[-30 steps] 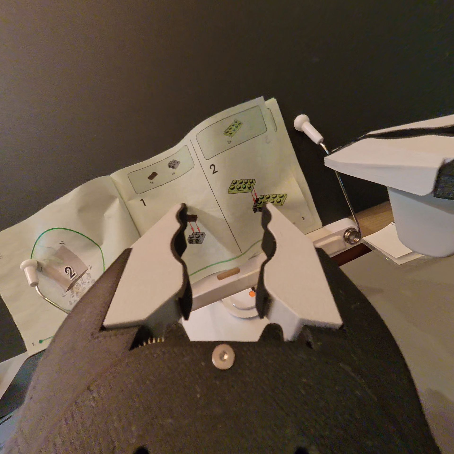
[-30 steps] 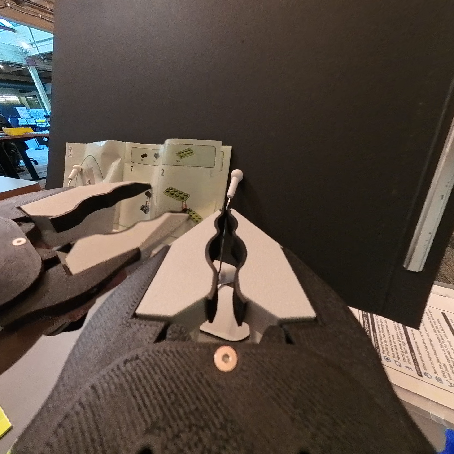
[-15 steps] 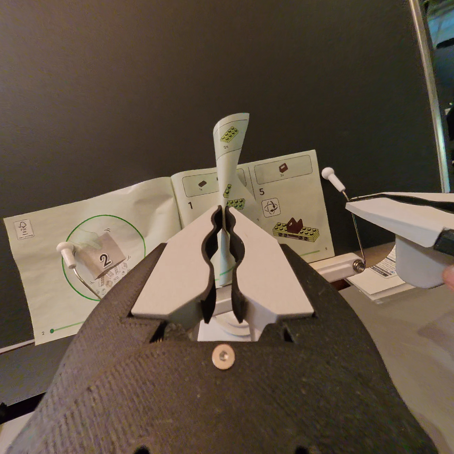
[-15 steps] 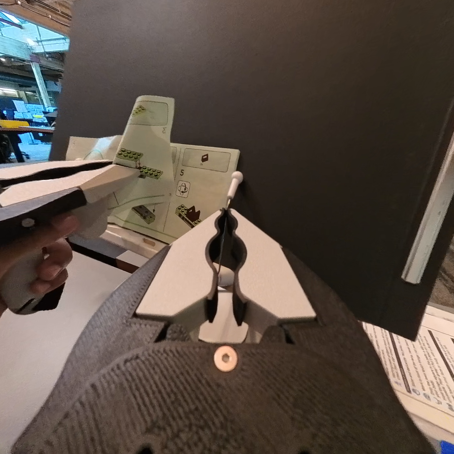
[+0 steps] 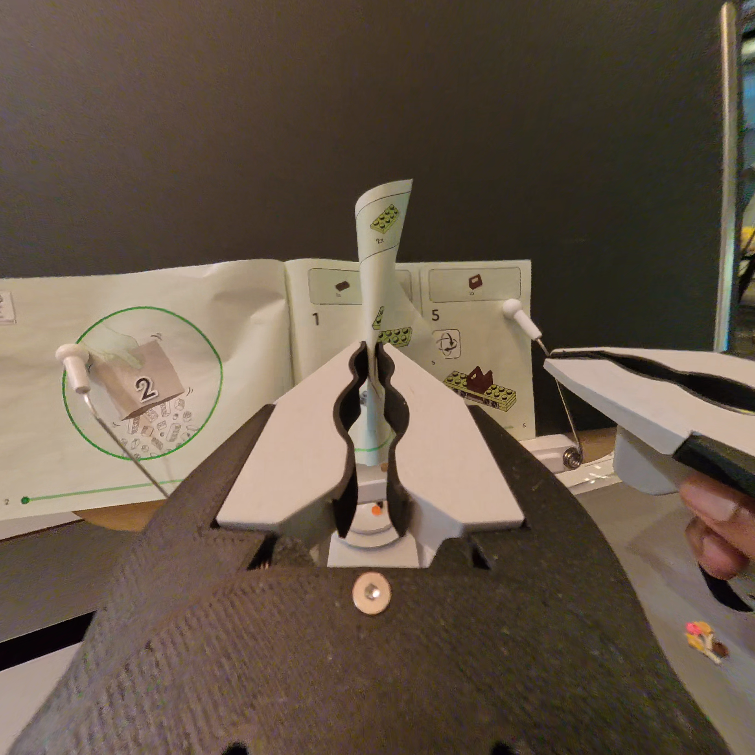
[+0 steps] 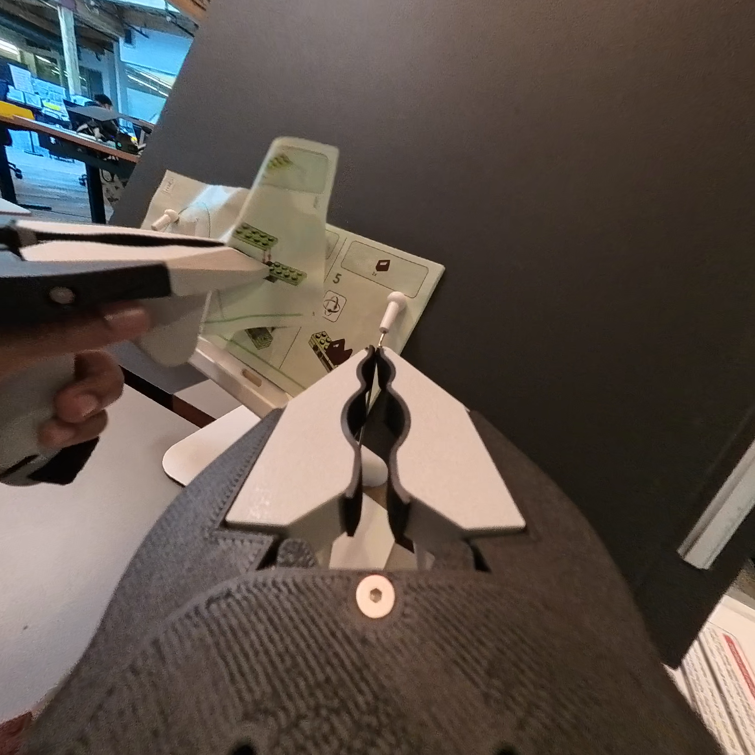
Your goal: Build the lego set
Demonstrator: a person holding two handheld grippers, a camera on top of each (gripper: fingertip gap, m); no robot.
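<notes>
The pale green instruction booklet [image 5: 184,367] stands open on a white stand [image 6: 192,453] against a black board. My left gripper [image 5: 371,347] is shut on one page [image 5: 382,245], which stands edge-on and curled between the two spreads. In the right wrist view the left gripper [image 6: 261,269] pinches that page [image 6: 294,212] from the left. My right gripper [image 6: 374,350] is shut on the thin wire of the stand's right page-holder arm, just below its white knob [image 6: 393,304]. It also shows at the right of the left wrist view [image 5: 549,359].
The left page-holder arm with its white knob [image 5: 73,367] rests on the left page. A small colourful Lego piece [image 5: 702,641] lies on the grey table at right. Printed sheets [image 6: 715,674] lie at far right below a metal strip [image 6: 719,510]. The black board [image 5: 367,122] closes the back. One gripper's finger ends stand about 9 cm off the other's.
My left gripper was open in front of the booklet, then shut on the right-hand page and swung it up to stand edge-on, uncovering the page behind. My right gripper stayed shut on the wire arm.
</notes>
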